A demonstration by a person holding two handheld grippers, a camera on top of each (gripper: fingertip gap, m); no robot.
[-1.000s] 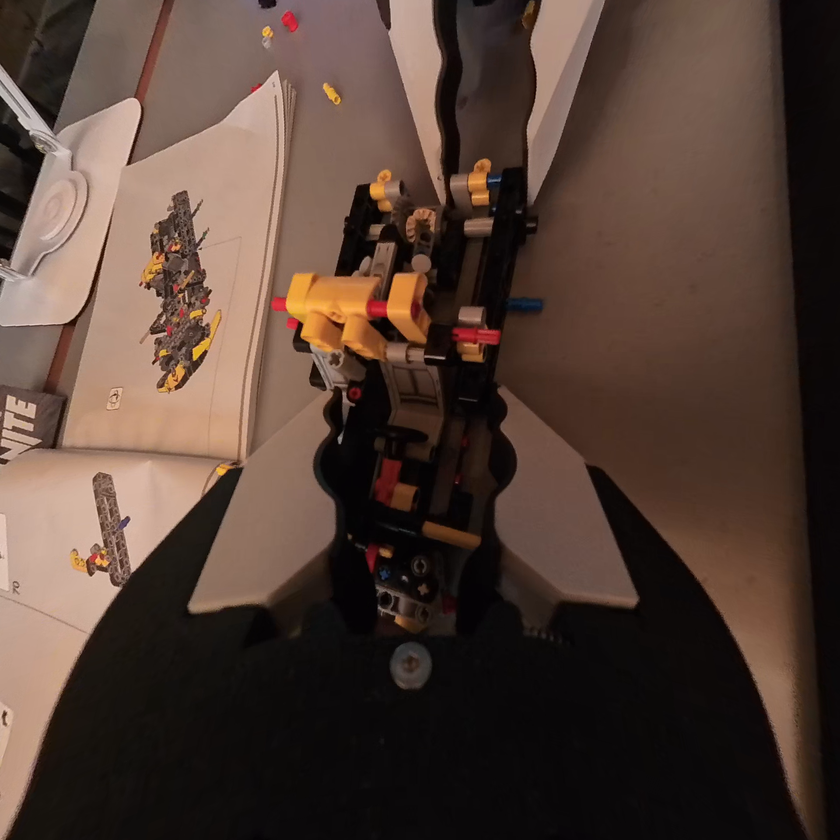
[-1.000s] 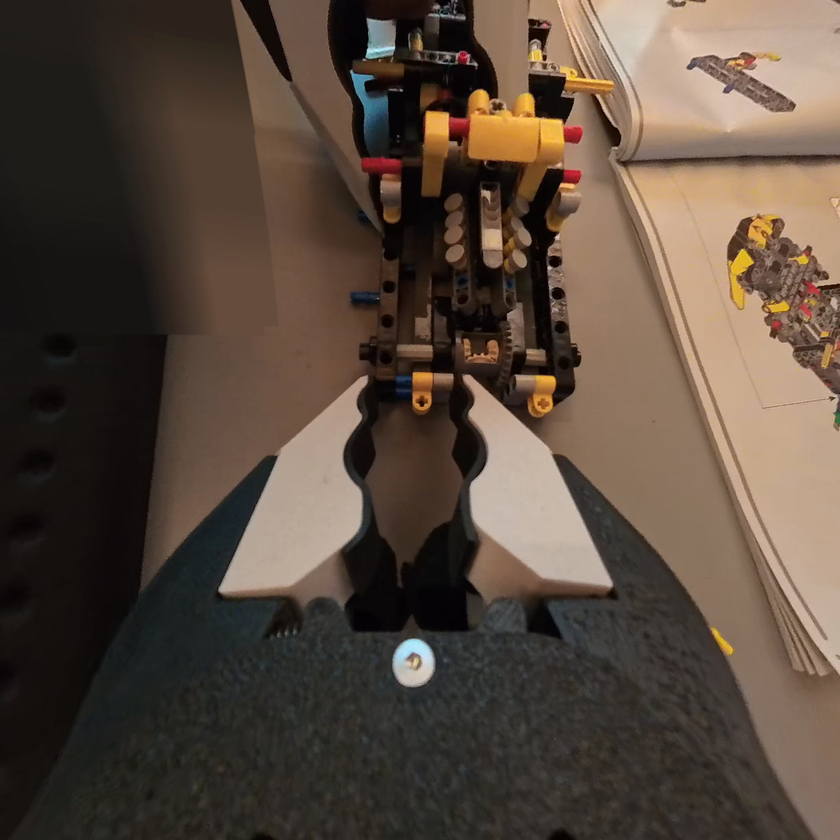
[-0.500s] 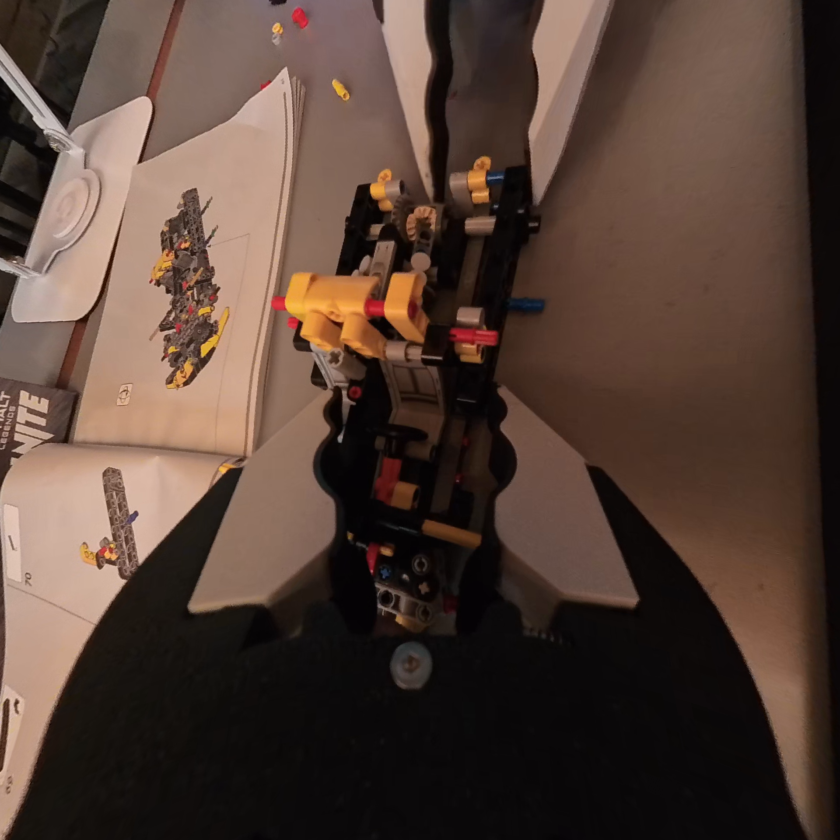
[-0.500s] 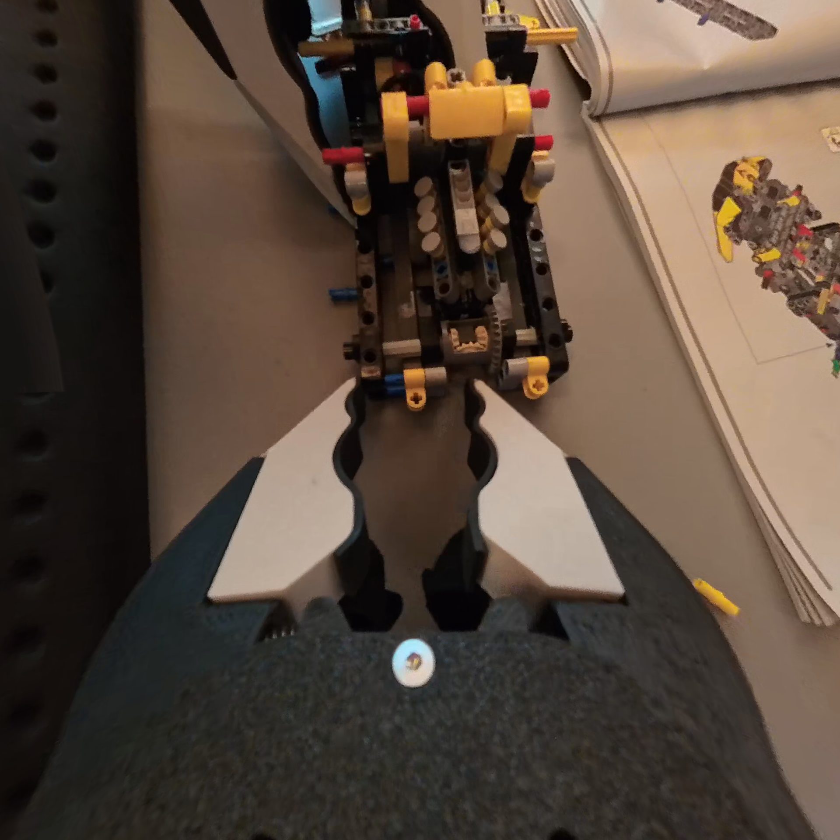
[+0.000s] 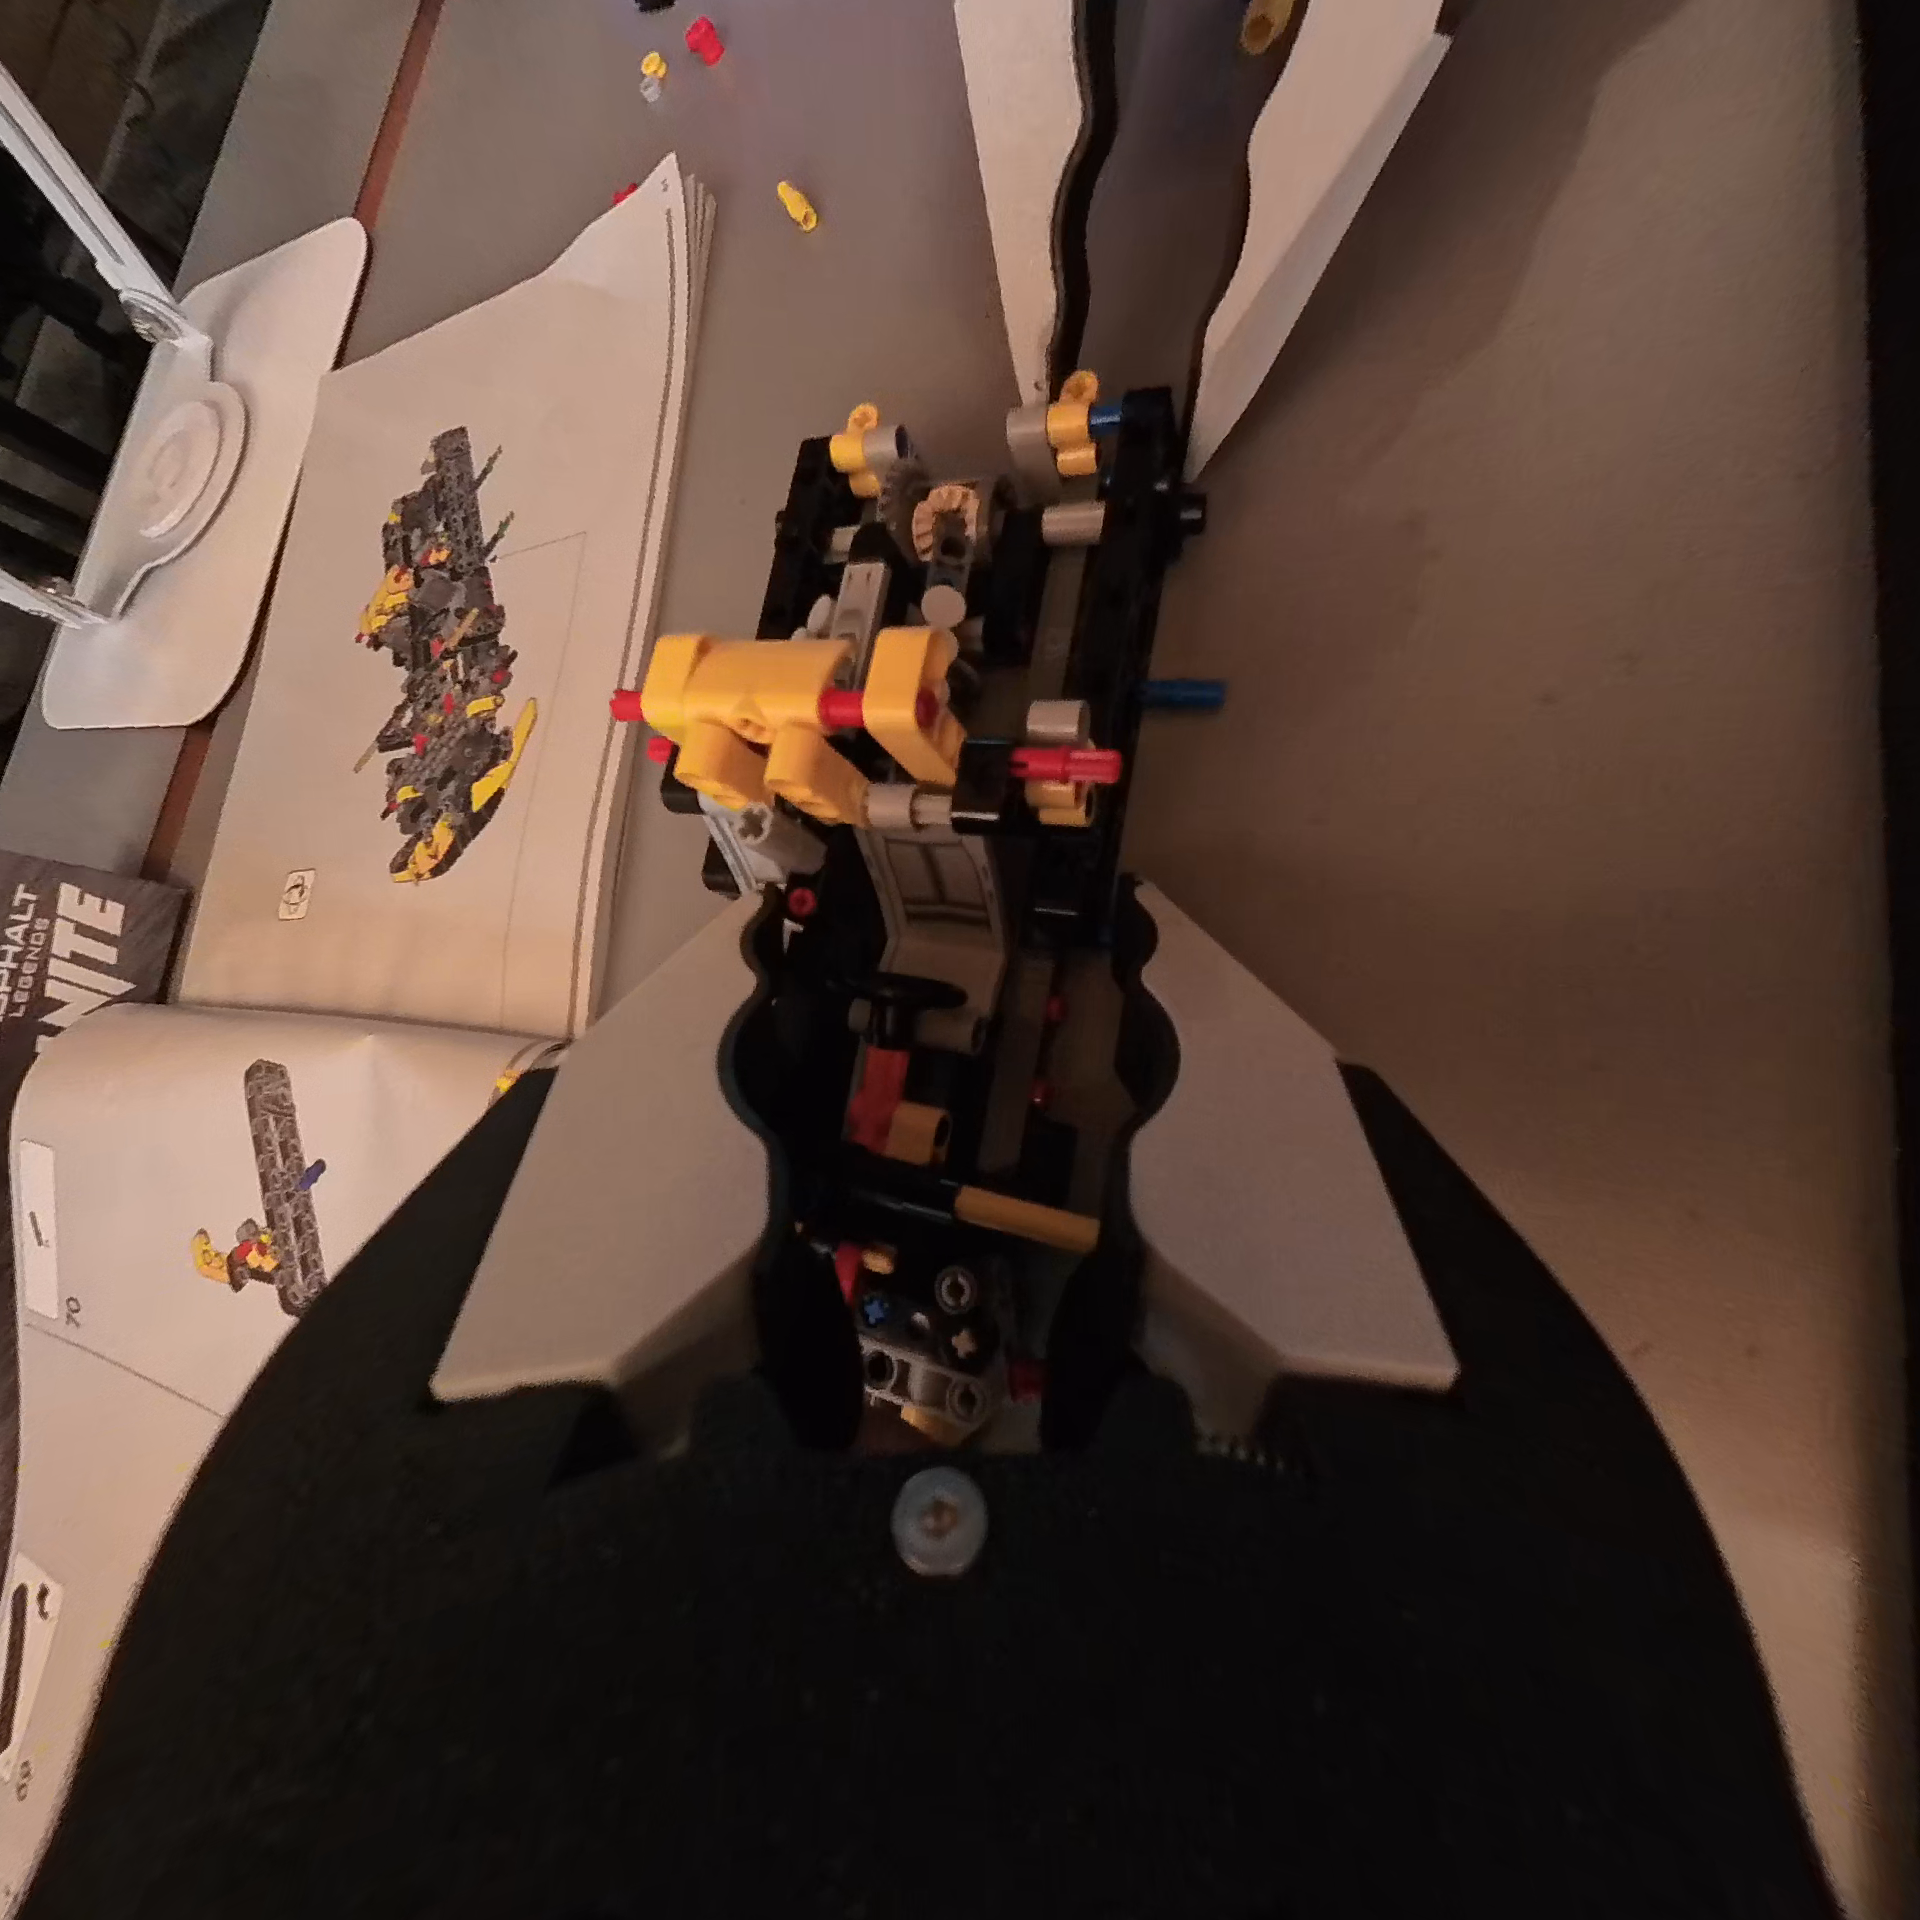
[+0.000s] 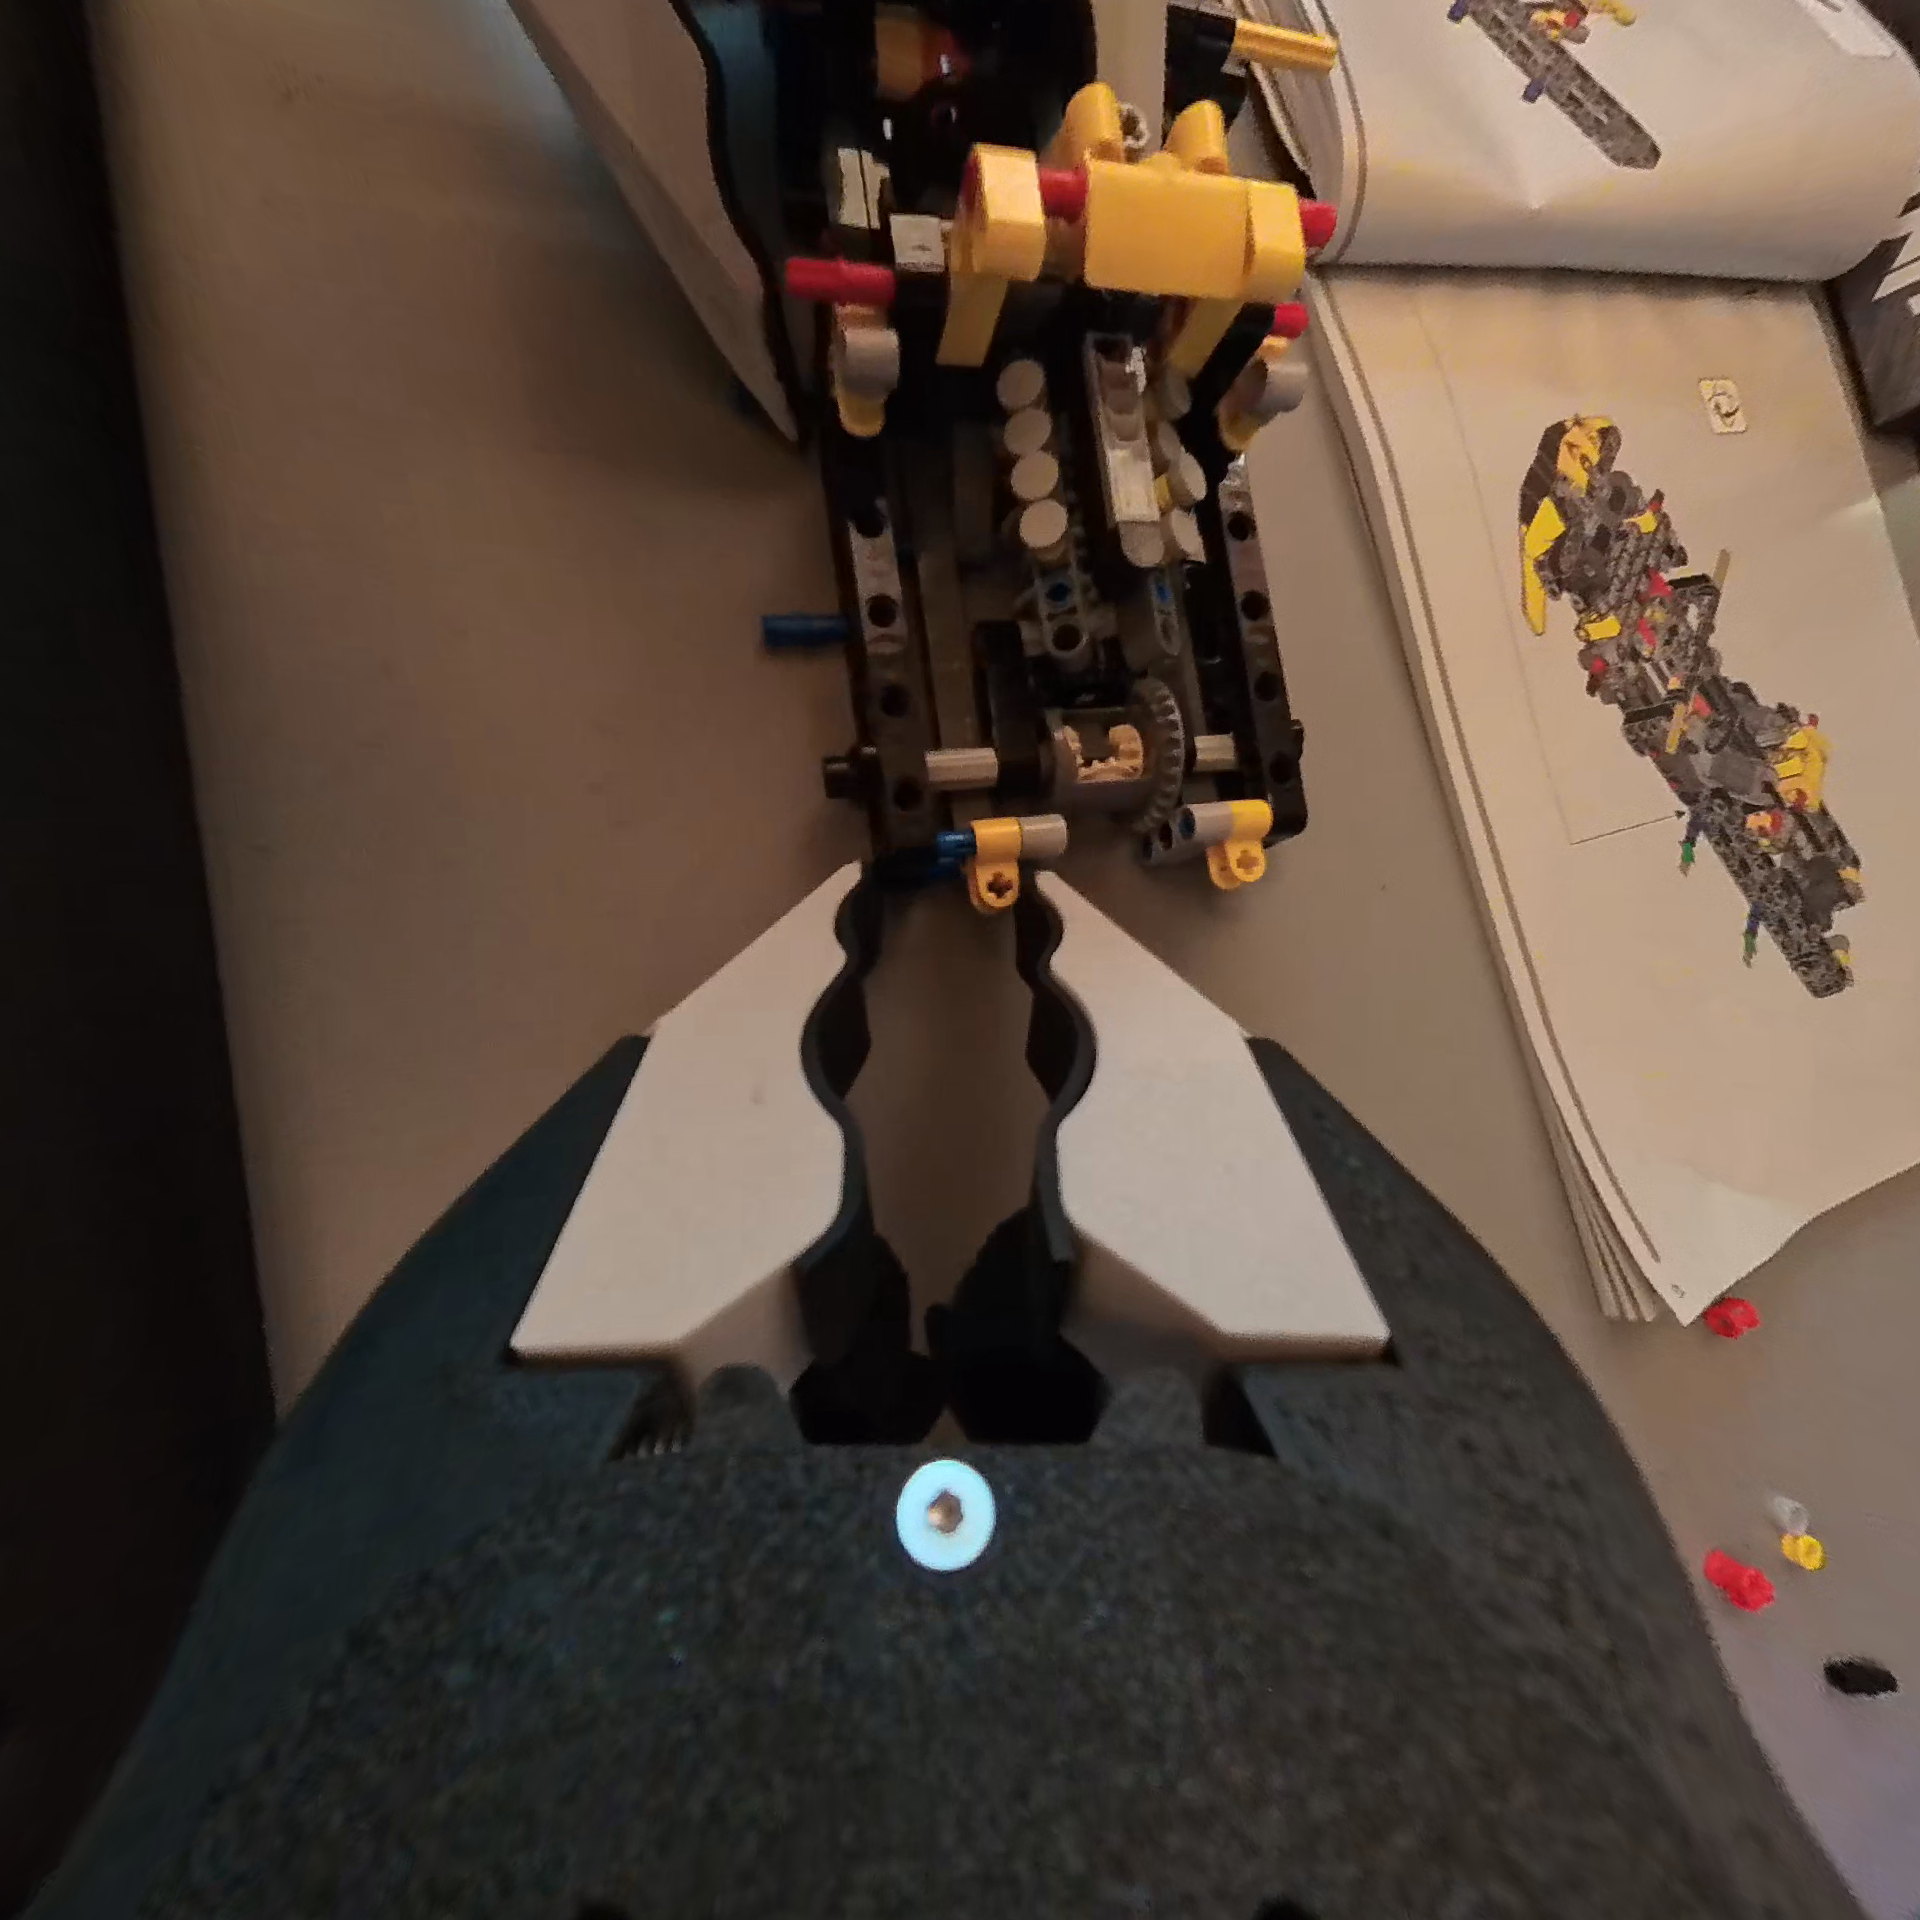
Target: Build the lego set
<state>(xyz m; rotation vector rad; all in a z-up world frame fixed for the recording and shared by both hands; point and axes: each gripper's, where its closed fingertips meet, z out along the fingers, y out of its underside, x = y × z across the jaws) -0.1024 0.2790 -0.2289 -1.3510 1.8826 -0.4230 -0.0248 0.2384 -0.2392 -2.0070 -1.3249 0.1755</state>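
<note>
The lego model (image 5: 935, 665) is a long black frame with yellow blocks, red pins and grey parts, lying on the grey table. My left gripper (image 5: 951, 914) is shut on its near end, one finger on each side of the frame. In the right wrist view the model (image 6: 1060, 582) stretches away from my right gripper (image 6: 945, 883), which is open a little. Its tips flank a yellow connector (image 6: 995, 854) with a blue pin at the model's end corner. The right gripper also shows at the top of the left wrist view (image 5: 1127, 312).
An open instruction booklet (image 5: 447, 675) lies beside the model, and it also shows in the right wrist view (image 6: 1662, 675). Loose red and yellow pieces (image 6: 1756, 1569) lie past its corner, more at the far table (image 5: 696, 42). A white stand base (image 5: 177, 540) sits at the left edge.
The right gripper's jaws have narrowed around the yellow connector, and its view has swung so the loose pieces now show. The left gripper still holds the model and has barely moved.
</note>
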